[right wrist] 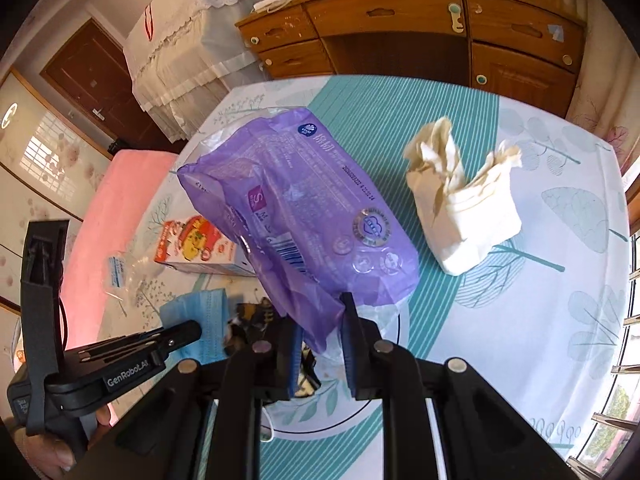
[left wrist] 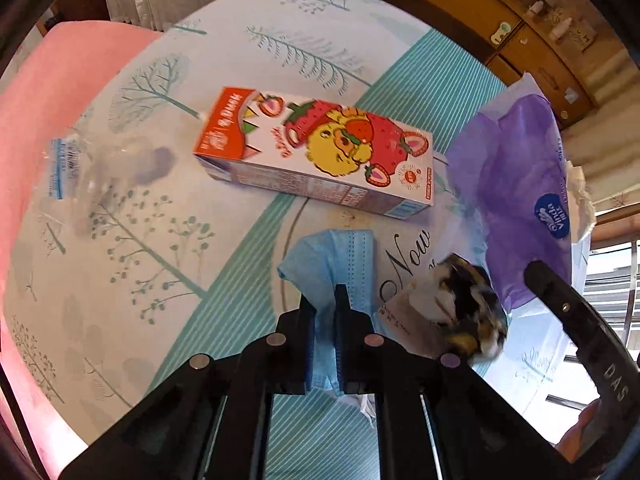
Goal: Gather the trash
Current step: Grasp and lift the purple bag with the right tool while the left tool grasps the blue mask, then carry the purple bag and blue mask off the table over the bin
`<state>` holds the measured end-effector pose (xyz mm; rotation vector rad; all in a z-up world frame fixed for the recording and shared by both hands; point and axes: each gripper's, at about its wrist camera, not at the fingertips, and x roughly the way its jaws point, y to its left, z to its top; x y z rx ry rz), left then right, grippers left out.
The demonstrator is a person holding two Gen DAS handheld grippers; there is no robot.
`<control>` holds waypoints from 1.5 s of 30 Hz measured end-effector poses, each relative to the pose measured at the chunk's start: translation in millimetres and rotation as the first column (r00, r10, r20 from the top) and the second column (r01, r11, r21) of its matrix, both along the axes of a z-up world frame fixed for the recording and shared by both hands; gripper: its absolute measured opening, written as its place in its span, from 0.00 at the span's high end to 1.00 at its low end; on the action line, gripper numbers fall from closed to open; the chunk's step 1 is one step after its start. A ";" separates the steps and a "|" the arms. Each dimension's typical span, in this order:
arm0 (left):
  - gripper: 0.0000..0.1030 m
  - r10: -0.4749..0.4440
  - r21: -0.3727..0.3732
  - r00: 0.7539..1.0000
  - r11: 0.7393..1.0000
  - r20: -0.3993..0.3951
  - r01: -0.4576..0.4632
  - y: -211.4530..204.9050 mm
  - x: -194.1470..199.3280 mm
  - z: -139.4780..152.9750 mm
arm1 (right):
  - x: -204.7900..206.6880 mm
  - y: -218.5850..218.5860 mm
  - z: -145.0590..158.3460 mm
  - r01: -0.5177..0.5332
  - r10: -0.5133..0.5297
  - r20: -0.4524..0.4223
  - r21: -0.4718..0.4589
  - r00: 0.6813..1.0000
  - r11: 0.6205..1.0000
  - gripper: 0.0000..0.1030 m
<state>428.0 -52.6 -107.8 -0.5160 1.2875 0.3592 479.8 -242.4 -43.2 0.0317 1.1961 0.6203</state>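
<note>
Your left hand-held gripper [left wrist: 325, 300] is pinched on the blue face mask [left wrist: 332, 264] at lower centre. Your right hand-held gripper [right wrist: 322, 320] grips the purple tissue wrapper [right wrist: 296, 216] by its near end, its long axis running toward upper left above the counter [right wrist: 560, 320].

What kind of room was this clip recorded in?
Probably a home dining or living room: a table under a tree-print tablecloth, a wooden sideboard with drawers along the wall, and a lace-covered appliance beside a brown door.
</note>
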 end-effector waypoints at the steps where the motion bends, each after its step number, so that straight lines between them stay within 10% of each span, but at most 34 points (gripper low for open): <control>1: 0.94 -0.004 0.006 1.000 1.000 0.014 0.004 2.0 -4.8 6.8 | -2.3 -1.1 5.1 0.005 -0.005 0.005 0.009 1.000 1.000 0.84; 16: 0.94 -0.131 0.058 0.969 0.991 0.212 0.121 27.5 -111.4 112.5 | -103.2 4.4 64.9 0.053 -0.056 0.040 0.065 0.998 0.996 0.84; 29: 0.94 -0.343 0.079 0.860 0.937 0.377 0.339 82.2 -259.3 168.8 | -289.1 45.9 75.8 0.233 -0.235 0.016 0.072 0.972 0.970 0.85; 35: 0.94 -0.406 0.091 0.816 0.909 0.411 0.406 118.0 -330.9 170.7 | -372.1 76.2 68.3 0.290 -0.291 -0.001 0.037 0.957 0.956 0.85; 45: 0.94 -0.446 0.023 0.831 0.885 0.333 0.466 132.7 -397.9 129.5 | -463.5 85.4 42.6 0.308 -0.313 -0.107 -0.059 0.944 0.950 0.85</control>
